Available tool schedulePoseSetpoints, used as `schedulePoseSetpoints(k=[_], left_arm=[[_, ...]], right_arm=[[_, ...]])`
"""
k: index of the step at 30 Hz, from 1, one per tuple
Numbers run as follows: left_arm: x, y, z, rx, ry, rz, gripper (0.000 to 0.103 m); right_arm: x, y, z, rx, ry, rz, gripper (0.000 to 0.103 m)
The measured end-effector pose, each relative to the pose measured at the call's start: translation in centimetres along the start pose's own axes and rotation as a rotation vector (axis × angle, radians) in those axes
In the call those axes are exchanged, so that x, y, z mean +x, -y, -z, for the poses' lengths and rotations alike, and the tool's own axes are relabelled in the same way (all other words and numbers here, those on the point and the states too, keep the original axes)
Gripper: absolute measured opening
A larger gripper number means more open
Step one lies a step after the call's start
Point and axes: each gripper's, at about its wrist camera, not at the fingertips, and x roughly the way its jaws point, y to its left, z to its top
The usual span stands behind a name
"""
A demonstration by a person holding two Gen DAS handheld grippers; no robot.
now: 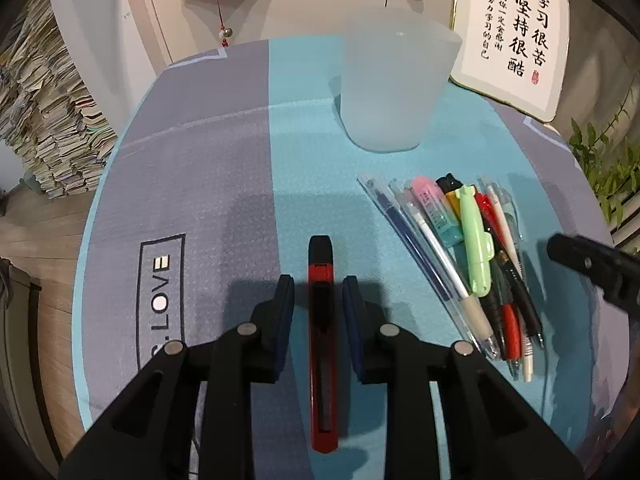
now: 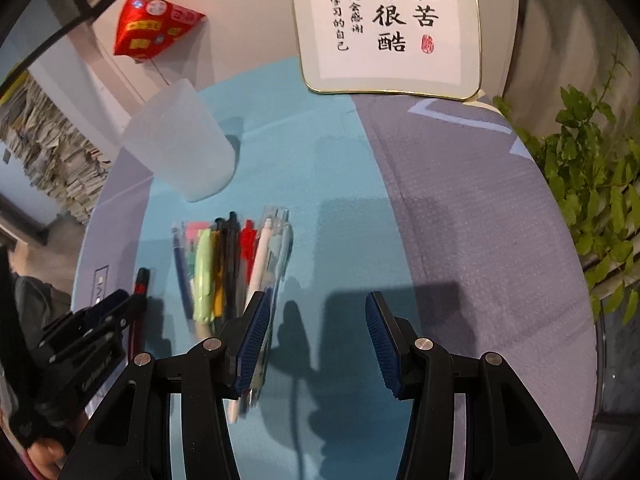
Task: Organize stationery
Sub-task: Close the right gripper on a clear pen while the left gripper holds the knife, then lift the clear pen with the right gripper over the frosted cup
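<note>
A red and black cutter (image 1: pixel 322 344) lies lengthwise on the blue-grey cloth, between the fingers of my left gripper (image 1: pixel 318 280). A narrow gap shows on each side, so the pads do not press on it. To its right lies a pile of several pens and markers (image 1: pixel 460 248). A frosted plastic cup (image 1: pixel 394 84) stands upright behind them. In the right wrist view my right gripper (image 2: pixel 318 296) hangs open over bare cloth just right of the pen pile (image 2: pixel 228 264), its left finger overlapping the pile's edge. The left gripper (image 2: pixel 120 304), cutter (image 2: pixel 141 280) and cup (image 2: pixel 180 140) show at the left.
A framed calligraphy board (image 1: pixel 516 36) leans at the back right of the round table (image 1: pixel 120 184). A leafy plant (image 2: pixel 592 200) stands past the right edge. Stacked papers (image 1: pixel 44 120) pile up beyond the left edge. A red ornament (image 2: pixel 152 24) hangs on the wall.
</note>
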Motion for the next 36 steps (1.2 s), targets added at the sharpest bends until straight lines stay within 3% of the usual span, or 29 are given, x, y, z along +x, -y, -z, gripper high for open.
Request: schedulePoseSetpoints(k=[5,8,16,19,22,27,28,30,33,36], left_arm=[[0.2,0.1,0.0,0.019,0.007,0.004,0.022],[0.1,0.3,0.1,0.041,0.018,0.011,0.012],[-0.2,0.2,0.8,0.055,0.032,0.001,0.012],[-0.4,0.2,1.0,0.054,0.032,0.006,0.012],[-0.4,0.3,0.9,0.059,0.037,0.002,0.012],[-0.1,1.0,0.6,0.089,0.049,-0.025,0.012],[0.0,1.2,0.6,0.096,0.054,-0.030,0.012],[-0.1,1.3,0.6,0.108,0.059,-0.039,0.012],[-1.2,0.8,0.6,0.093,0.078,-0.008,0.012],[-3.8,0.4,0.5,0.085,0.144,0.028,0.012]], right_arm=[[1.6,-0.2,-1.6,0.011,-0.031,0.025,0.051],[2.7,-1.0,-2.4,-0.005,-0.047,0.047,0.051],[4.0,-3.9,-2.9,-0.096,-0.055,0.084,0.051],[4.1,-4.2,-2.8,-0.106,-0.044,0.121,0.040],[4.1,-3.5,-3.4,-0.070,-0.057,0.094,0.027],[4.9,-5.6,-4.4,-0.169,-0.063,0.172,0.025],[5.1,-6.2,-4.4,-0.198,-0.058,0.182,0.018],[5.2,-6.7,-4.4,-0.201,-0.058,0.174,0.018],[4.3,-5.8,-4.3,-0.143,-0.063,0.082,0.017],[1.2,-5.2,-4.2,-0.124,0.018,0.040,0.017]])
